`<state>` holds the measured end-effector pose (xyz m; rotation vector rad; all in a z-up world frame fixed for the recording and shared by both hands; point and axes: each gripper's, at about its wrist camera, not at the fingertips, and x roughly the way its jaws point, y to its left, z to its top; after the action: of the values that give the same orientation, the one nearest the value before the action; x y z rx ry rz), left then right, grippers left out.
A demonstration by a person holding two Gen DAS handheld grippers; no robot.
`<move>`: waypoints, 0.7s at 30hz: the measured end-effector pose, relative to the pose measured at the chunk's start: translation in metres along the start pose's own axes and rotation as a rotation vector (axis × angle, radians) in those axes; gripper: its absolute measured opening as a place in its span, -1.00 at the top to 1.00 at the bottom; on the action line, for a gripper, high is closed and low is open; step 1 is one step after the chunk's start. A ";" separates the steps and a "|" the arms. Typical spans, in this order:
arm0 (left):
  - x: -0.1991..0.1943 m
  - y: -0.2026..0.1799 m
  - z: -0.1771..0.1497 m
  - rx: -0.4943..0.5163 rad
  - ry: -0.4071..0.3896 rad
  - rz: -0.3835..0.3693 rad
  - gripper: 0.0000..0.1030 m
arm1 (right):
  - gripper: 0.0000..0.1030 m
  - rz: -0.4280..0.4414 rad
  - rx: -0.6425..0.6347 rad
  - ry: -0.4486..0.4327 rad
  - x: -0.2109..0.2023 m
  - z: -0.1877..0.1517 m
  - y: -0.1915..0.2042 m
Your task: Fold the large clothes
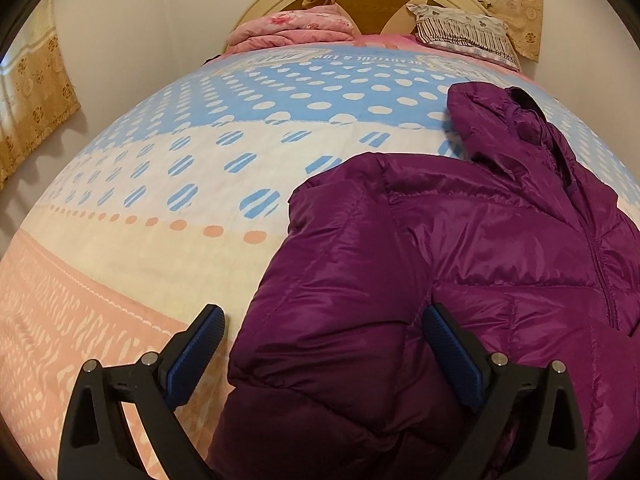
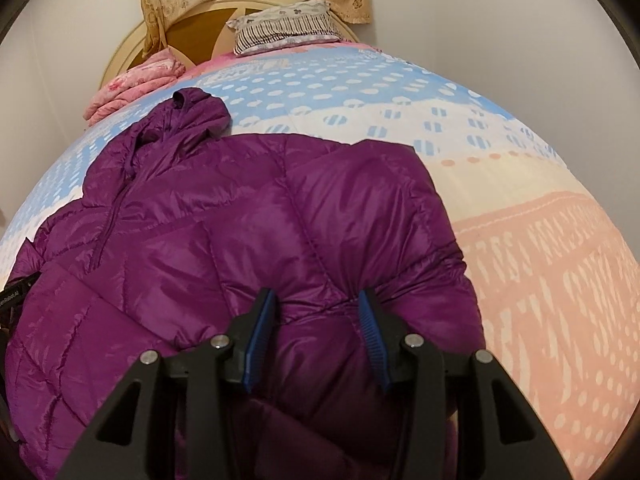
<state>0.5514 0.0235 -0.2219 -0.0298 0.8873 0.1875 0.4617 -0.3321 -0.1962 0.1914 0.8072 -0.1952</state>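
Left wrist view shows the bed cover (image 1: 160, 184) filling the left and centre of the frame, bare from the lower left up to the pink quilt (image 1: 292, 30) and striped pillow (image 1: 464, 30) at the headboard (image 1: 384, 4) along the top; the purple puffer jacket (image 1: 460, 264) spreads over the right and lower centre, hood toward the upper right; the left gripper (image 1: 324, 340) at the bottom stands wide open, one finger over the cover, the other over the jacket, the jacket's left edge between them. Right wrist view has the jacket (image 2: 224, 232) across the left and centre, open cover (image 2: 540, 220) along the right; the right gripper (image 2: 318, 320) at bottom centre is narrowed, pinching a puffed ridge of jacket fabric.
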 end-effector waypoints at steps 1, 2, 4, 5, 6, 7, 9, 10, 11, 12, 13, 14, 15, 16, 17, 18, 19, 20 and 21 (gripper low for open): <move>0.001 0.001 0.000 0.000 0.000 -0.001 -0.94 | 0.07 -0.002 -0.001 0.001 0.001 0.000 0.000; 0.001 0.001 0.000 0.000 0.000 -0.001 -0.94 | 0.07 -0.004 -0.003 0.001 0.001 0.000 0.000; 0.001 0.001 0.000 -0.002 0.001 -0.004 -0.94 | 0.07 -0.006 -0.005 0.002 0.002 -0.001 0.000; 0.001 0.001 0.000 -0.004 0.003 -0.007 -0.94 | 0.07 -0.010 -0.007 0.003 0.002 -0.001 0.000; 0.002 0.002 0.000 -0.007 0.004 -0.011 -0.94 | 0.06 -0.014 -0.010 0.004 0.002 0.000 0.000; 0.002 0.003 0.000 -0.012 0.006 -0.018 -0.94 | 0.06 -0.018 -0.013 0.005 0.003 -0.001 0.002; 0.002 0.005 0.000 -0.018 0.009 -0.025 -0.95 | 0.05 -0.025 -0.019 0.005 0.003 -0.001 0.003; 0.002 0.005 0.000 -0.020 0.010 -0.027 -0.95 | 0.05 -0.028 -0.021 0.005 0.004 -0.001 0.003; 0.003 0.006 0.000 -0.022 0.012 -0.031 -0.95 | 0.05 -0.033 -0.025 0.006 0.004 -0.001 0.004; 0.003 0.006 0.000 -0.026 0.014 -0.036 -0.95 | 0.05 -0.037 -0.028 0.005 0.004 -0.001 0.005; 0.004 0.007 0.000 -0.030 0.015 -0.040 -0.95 | 0.04 -0.040 -0.030 0.005 0.004 -0.001 0.006; 0.004 0.007 0.000 -0.031 0.016 -0.042 -0.95 | 0.04 -0.043 -0.032 0.005 0.004 -0.001 0.006; 0.004 0.007 0.000 -0.032 0.016 -0.042 -0.95 | 0.04 -0.044 -0.032 0.004 0.004 -0.001 0.006; 0.004 0.007 0.000 -0.032 0.016 -0.042 -0.95 | 0.04 -0.043 -0.032 0.004 0.004 -0.001 0.006; 0.004 0.007 0.000 -0.031 0.016 -0.042 -0.95 | 0.04 -0.049 -0.032 0.004 0.004 -0.001 0.006; 0.004 0.007 0.000 -0.031 0.016 -0.042 -0.95 | 0.04 -0.050 -0.034 0.004 0.004 -0.001 0.006; 0.004 0.007 0.000 -0.032 0.017 -0.043 -0.95 | 0.04 -0.050 -0.034 0.005 0.004 -0.002 0.006; 0.004 0.007 0.000 -0.032 0.017 -0.044 -0.95 | 0.04 -0.055 -0.035 0.005 0.004 -0.001 0.006; 0.004 0.007 0.000 -0.032 0.017 -0.043 -0.95 | 0.04 -0.056 -0.036 0.005 0.004 -0.001 0.006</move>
<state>0.5521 0.0312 -0.2246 -0.0799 0.8994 0.1612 0.4652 -0.3263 -0.1998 0.1356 0.8205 -0.2326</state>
